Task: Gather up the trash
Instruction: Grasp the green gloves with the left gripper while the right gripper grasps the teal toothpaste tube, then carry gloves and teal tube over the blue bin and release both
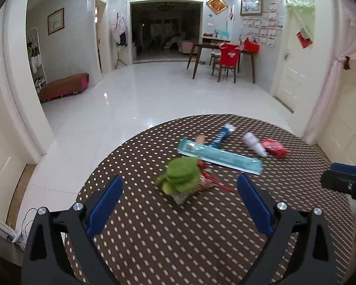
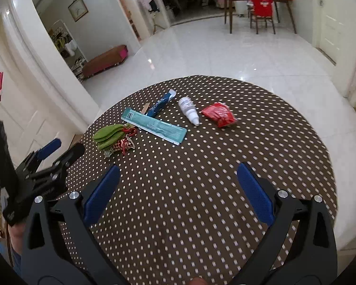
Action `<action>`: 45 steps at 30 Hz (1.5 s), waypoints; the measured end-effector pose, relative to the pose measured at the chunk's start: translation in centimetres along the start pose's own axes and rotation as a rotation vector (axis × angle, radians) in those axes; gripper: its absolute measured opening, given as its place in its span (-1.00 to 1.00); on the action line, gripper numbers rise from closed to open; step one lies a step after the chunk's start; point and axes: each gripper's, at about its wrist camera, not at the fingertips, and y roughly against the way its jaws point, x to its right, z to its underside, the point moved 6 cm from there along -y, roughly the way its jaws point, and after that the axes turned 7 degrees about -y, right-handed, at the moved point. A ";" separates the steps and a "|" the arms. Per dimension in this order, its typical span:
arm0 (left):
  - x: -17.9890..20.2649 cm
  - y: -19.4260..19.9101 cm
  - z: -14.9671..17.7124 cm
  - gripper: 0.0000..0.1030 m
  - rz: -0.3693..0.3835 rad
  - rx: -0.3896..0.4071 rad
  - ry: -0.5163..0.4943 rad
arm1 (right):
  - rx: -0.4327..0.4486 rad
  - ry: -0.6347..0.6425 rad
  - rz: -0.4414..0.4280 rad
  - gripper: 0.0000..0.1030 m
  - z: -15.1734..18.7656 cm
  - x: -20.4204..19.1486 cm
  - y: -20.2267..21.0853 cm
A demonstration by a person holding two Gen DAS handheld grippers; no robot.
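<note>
A: Nearest the lens, what's in frame?

B: The left gripper [image 1: 179,187], blue-padded jaws spread wide with nothing between them, held low over a round table [image 1: 154,237] in a brown cloth with pale dots. From the other camera it shows at the table's left edge [image 2: 59,150].

A: And the right gripper?

B: The right gripper [image 2: 178,175] has its jaws apart too, empty, raised above the near half of the table and pointing at the litter.

A: Where does the trash lie?

B: Just beyond the left gripper's fingertips sits a green leafy bundle [image 1: 181,174] on a red-and-white wrapper [image 1: 207,182]. Behind it, a long teal toothpaste box [image 1: 219,155] lies flat, its print too blurred to read. A blue tube [image 2: 160,103] lies at the box's far end, a white bottle [image 2: 189,110] lies on its side to the right, and a crumpled red wrapper [image 2: 219,114] lies beside that. No label is legible.

A: Farther back?

B: White tiled floor [image 1: 154,87], then a dark wooden dining table [image 1: 223,57] with a red-covered chair [image 1: 227,60].
</note>
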 end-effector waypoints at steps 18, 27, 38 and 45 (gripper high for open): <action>0.1 -8.5 0.2 -0.51 0.116 -0.154 -0.012 | -0.081 0.270 -0.053 0.72 -2.8 -5.7 -10.3; -1.7 -6.8 0.5 -0.74 0.104 -0.122 0.038 | -0.163 0.374 0.006 0.05 -3.1 -7.1 -15.5; -2.5 -4.4 1.3 -0.78 0.086 -0.088 0.112 | -0.157 0.476 0.018 -0.71 0.5 -8.3 -13.8; -2.4 -1.0 1.4 -0.80 0.077 -0.046 0.116 | -0.145 0.383 -0.040 -0.81 2.6 -6.6 -10.2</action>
